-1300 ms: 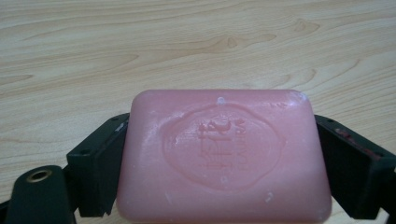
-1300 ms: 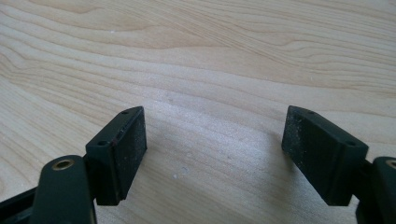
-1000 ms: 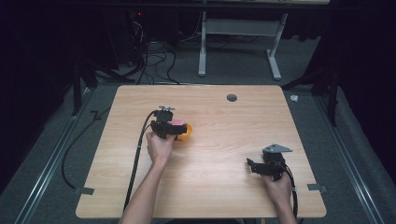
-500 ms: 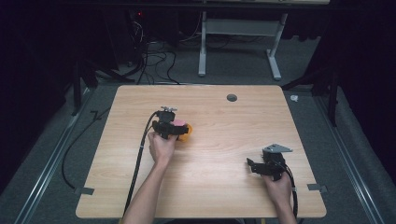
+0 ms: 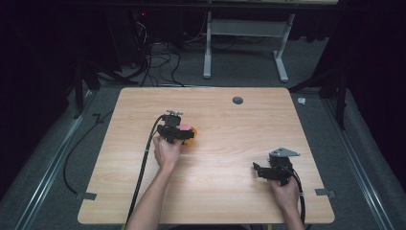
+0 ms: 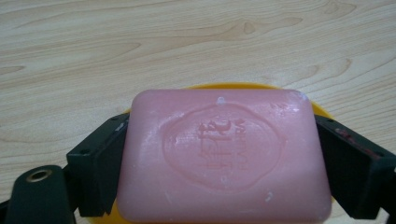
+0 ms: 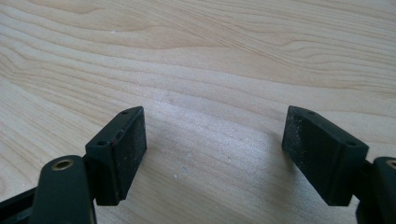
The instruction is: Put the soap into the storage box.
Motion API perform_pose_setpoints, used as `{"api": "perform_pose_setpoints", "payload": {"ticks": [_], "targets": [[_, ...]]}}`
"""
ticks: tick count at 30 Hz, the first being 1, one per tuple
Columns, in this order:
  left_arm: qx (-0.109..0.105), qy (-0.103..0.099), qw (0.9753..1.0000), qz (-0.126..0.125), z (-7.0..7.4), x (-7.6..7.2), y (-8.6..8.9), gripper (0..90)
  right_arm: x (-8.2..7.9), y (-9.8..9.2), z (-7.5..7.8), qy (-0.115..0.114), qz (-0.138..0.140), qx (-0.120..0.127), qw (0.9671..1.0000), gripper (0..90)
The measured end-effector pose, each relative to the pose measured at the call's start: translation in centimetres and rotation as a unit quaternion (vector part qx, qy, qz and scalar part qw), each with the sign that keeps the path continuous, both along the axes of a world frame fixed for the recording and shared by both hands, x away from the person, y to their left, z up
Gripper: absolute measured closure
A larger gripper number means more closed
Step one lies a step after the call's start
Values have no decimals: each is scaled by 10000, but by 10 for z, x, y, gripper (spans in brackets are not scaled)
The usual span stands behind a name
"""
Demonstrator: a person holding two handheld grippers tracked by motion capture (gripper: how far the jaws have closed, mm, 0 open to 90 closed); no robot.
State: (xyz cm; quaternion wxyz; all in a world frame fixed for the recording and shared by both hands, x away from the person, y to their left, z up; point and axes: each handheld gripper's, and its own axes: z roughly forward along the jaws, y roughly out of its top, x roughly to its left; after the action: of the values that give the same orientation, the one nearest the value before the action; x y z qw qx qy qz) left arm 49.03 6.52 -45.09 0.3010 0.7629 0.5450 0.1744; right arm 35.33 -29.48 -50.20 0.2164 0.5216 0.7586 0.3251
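Observation:
A pink soap bar [image 6: 223,154] with an embossed oval stamp sits between the two black jaws of my left gripper [image 6: 219,161], which press on its short sides. Under it lies a yellow dish [image 6: 322,109], whose rim peeks out behind the bar. From above, the left gripper [image 5: 181,130] is near the table's middle left, with the soap bar [image 5: 184,127] and the dish [image 5: 191,135] at its tip. My right gripper [image 7: 215,149] stands open over bare wood, nothing between its pads; in the high view the right gripper [image 5: 261,168] is at the front right.
The wooden table [image 5: 225,191] has a round cable hole [image 5: 237,100] near its far edge. Black cables trail from both grippers off the front edge. A white desk frame [image 5: 244,43] and floor cables lie beyond the table.

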Motion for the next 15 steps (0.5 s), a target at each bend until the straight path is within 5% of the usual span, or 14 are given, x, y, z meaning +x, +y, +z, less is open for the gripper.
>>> {"api": "perform_pose_setpoints", "payload": {"ticks": [15], "targets": [[109,72,9999,10,-6,1,-4,132,0,0,0,4,-7,-2,10000,225]]}}
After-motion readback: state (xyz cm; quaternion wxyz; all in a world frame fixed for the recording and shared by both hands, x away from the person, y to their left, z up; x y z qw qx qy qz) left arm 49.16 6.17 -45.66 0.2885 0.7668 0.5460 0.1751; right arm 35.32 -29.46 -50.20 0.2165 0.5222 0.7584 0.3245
